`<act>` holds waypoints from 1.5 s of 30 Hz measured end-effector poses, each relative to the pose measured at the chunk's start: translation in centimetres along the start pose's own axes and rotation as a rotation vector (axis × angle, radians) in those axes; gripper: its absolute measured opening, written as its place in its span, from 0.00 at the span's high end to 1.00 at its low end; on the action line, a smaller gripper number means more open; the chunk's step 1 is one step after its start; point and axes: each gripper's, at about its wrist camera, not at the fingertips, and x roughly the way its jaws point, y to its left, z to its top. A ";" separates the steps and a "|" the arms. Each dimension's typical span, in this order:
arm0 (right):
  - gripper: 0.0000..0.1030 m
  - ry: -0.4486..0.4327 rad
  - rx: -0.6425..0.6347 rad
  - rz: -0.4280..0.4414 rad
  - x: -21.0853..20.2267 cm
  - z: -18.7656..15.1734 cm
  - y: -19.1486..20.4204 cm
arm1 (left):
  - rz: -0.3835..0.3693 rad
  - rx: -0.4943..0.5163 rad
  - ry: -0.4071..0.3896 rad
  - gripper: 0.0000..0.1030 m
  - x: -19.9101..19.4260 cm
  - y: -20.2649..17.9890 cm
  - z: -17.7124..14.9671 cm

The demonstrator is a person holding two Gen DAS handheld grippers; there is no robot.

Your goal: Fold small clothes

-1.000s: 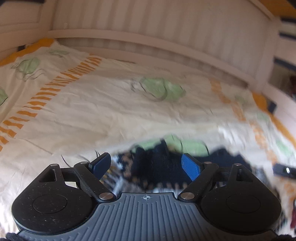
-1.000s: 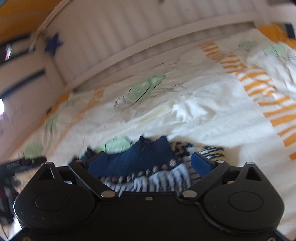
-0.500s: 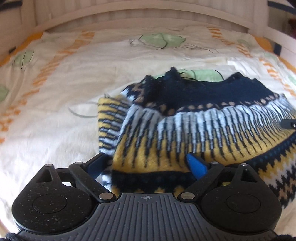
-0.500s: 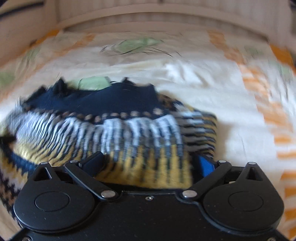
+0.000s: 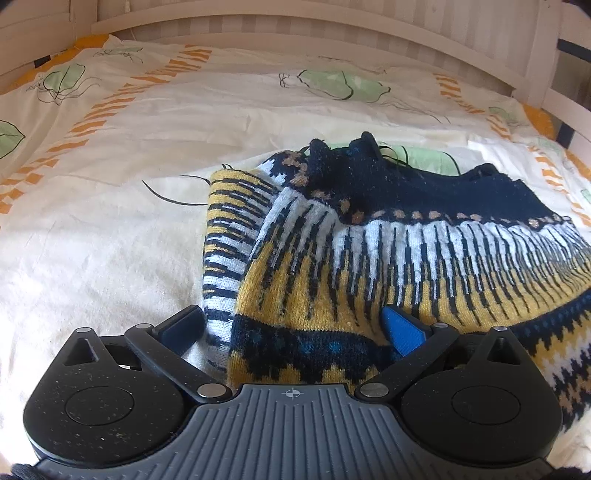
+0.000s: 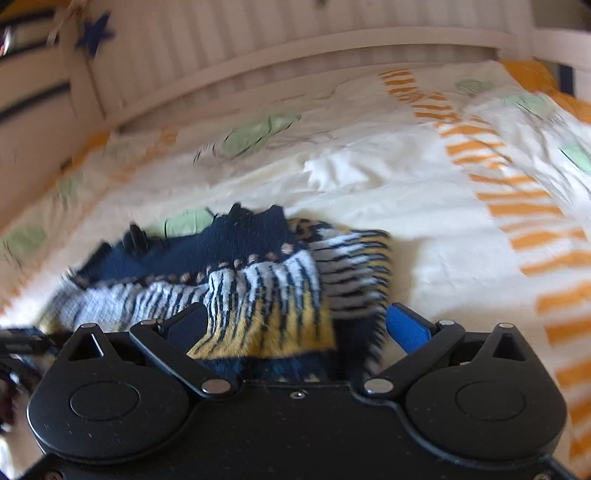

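Note:
A small knitted sweater (image 5: 369,266), navy, white and yellow in a patterned knit, lies bunched on the bed sheet (image 5: 110,229). My left gripper (image 5: 291,328) is open, its blue pads on either side of the sweater's left lower edge. In the right wrist view the same sweater (image 6: 258,288) lies in front of my right gripper (image 6: 295,325), which is open with its pads astride the sweater's right lower part. That view is blurred.
The sheet is cream with orange stripes (image 6: 517,206) and green leaf prints (image 5: 343,85). A white slatted bed rail (image 5: 295,22) runs along the far side. A dark object (image 6: 18,339) shows at the left edge of the right wrist view.
Both grippers have come down over the sweater, which now fills the space between their open pads. The right view has pulled back and tilted since half a second ago.

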 end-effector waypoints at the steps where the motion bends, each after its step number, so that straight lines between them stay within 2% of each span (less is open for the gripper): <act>1: 0.01 0.005 0.033 0.010 -0.5 -0.4 -0.7 | 0.001 -0.001 -0.007 0.00 0.0 0.0 -0.1; 7: 0.00 0.037 0.222 0.117 -2.3 -3.4 -4.3 | 0.001 -0.003 -0.022 0.00 -0.1 -0.1 -0.3; 10: 0.00 0.022 0.256 0.201 -2.5 -3.8 -4.9 | 0.001 -0.002 -0.021 0.00 0.0 -0.1 -0.3; 14: 0.00 0.037 0.296 0.322 -0.9 -3.6 -4.9 | 0.004 -0.006 -0.010 0.00 0.0 -0.1 -0.2; 18: 0.00 0.031 0.279 0.333 1.5 -2.8 -4.3 | -0.011 -0.020 0.030 0.00 0.0 0.2 0.6; 22: 0.00 -0.001 0.252 0.345 3.0 -2.7 -4.3 | -0.037 -0.073 0.108 0.02 -0.9 0.7 2.4; 26: 0.00 -0.048 0.215 0.355 2.6 -3.5 -4.2 | -0.013 -0.028 0.055 0.02 -3.6 -1.0 4.3; 30: 0.00 -0.058 0.213 0.358 2.4 -3.6 -4.4 | -0.009 0.053 0.039 0.02 -4.0 -5.0 6.2; 34: 0.00 -0.071 0.214 0.366 2.2 -3.9 -4.6 | -0.030 0.060 0.039 0.02 -1.9 -8.9 7.3; 42: 0.00 -0.086 0.215 0.376 2.3 -4.0 -4.8 | 0.080 0.126 0.123 0.01 4.3 -13.1 6.6; 45: 0.00 -0.094 0.223 0.386 2.3 -4.1 -4.9 | 0.093 0.090 0.124 0.00 5.6 -13.0 6.0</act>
